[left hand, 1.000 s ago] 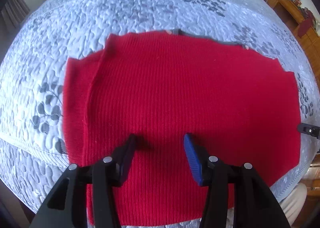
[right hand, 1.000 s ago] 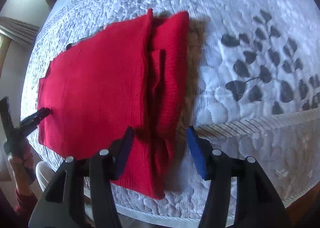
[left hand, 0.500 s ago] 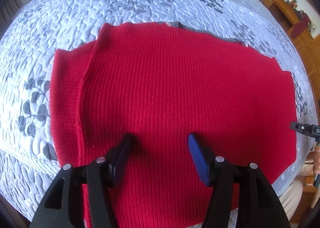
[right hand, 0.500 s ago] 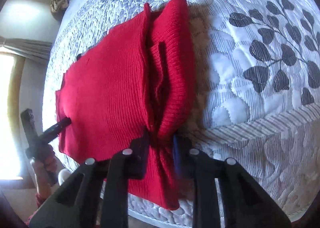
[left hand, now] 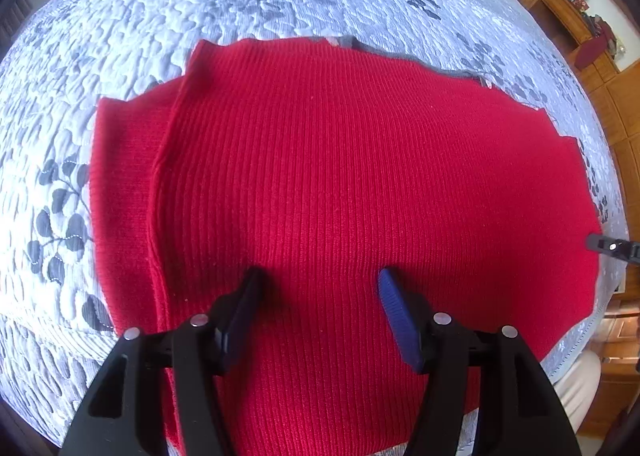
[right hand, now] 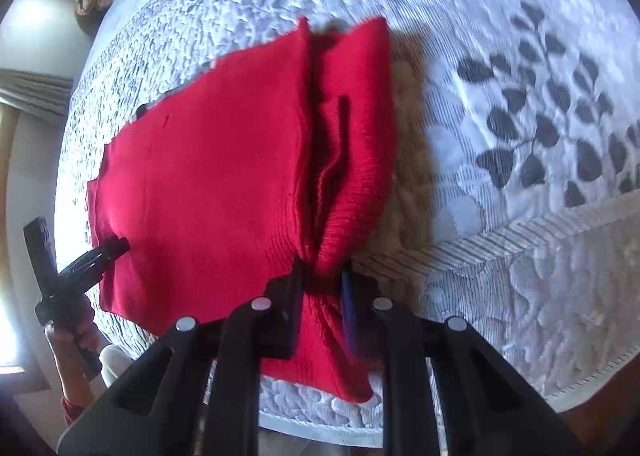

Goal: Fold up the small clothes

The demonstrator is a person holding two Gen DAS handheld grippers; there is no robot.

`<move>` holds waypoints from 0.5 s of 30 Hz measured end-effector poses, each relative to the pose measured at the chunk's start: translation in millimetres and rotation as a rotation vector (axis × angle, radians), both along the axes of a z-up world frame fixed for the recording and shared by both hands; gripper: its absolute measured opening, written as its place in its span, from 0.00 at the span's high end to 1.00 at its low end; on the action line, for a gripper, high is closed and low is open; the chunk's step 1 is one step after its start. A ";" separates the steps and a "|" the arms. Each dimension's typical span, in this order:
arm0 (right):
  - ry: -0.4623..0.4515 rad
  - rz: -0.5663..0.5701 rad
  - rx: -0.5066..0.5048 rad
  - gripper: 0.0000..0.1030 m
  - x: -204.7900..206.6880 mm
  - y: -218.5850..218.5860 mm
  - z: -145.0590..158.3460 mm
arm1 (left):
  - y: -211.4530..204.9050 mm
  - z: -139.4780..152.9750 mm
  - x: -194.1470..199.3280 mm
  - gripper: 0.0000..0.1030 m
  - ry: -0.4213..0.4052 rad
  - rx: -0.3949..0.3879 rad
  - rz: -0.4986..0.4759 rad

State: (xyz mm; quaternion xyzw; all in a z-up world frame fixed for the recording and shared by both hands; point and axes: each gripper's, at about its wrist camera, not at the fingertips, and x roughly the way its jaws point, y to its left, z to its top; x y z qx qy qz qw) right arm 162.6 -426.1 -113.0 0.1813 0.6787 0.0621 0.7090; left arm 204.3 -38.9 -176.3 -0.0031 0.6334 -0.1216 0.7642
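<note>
My left tongs hang over the red sweater with their two tips spread wide apart and nothing between them. To the left of them a narrow flap of the same sweater lies folded along a seam, and past that flap the grey-and-white leaf-patterned bedspread shows. Straight ahead of these tongs the ribbed knit lies flat across the bed, reaching a far edge where a thin strip of grey fabric peeks out from under it. Far off to the right of them, at the sweater's edge, the black tip of my other tool just enters the view, and beyond the bed stands a wooden cabinet.

My right tongs are pressed together on the sweater, pinching a bunched ridge of knit near the bed's front edge. To the left of them the flat body of the sweater spreads out, and at its far left border my left tongs point at the cloth, held in my left hand. Directly ahead of the right tongs the layered fold runs away as a raised roll. To the right of it the bedspread lies bare with its dark leaf print and a striped border band.
</note>
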 end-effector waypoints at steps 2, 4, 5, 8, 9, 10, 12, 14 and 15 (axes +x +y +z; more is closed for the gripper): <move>-0.014 0.012 -0.004 0.85 2.6 9.3 13.3 | 0.0 -0.4 0.3 0.39 0.000 -0.003 -0.001; -0.033 0.031 -0.014 0.86 6.9 21.6 27.7 | -0.4 -1.2 0.9 0.38 0.002 -0.006 -0.001; -0.042 0.044 -0.021 0.86 9.3 28.7 34.4 | -0.7 -1.4 1.0 0.38 0.001 -0.006 -0.003; -0.076 0.095 -0.030 0.86 17.9 57.4 54.7 | -1.3 -2.0 1.4 0.37 -0.002 -0.010 -0.007; -0.086 0.114 -0.032 0.86 20.6 68.3 60.3 | -1.1 -2.2 1.5 0.36 -0.003 -0.014 -0.007; -0.099 0.138 -0.035 0.86 24.0 81.5 66.4 | -1.1 -2.2 1.5 0.36 -0.004 -0.017 -0.008; -0.120 0.191 -0.041 0.86 29.3 111.4 75.6 | -0.5 -2.1 1.6 0.36 -0.005 -0.026 -0.010; -0.133 0.240 -0.050 0.86 33.2 138.5 78.9 | 0.6 -1.9 0.9 0.35 -0.006 -0.034 -0.014; -0.135 0.262 -0.054 0.86 34.5 151.3 78.7 | 0.6 -1.9 0.7 0.34 -0.007 -0.035 -0.015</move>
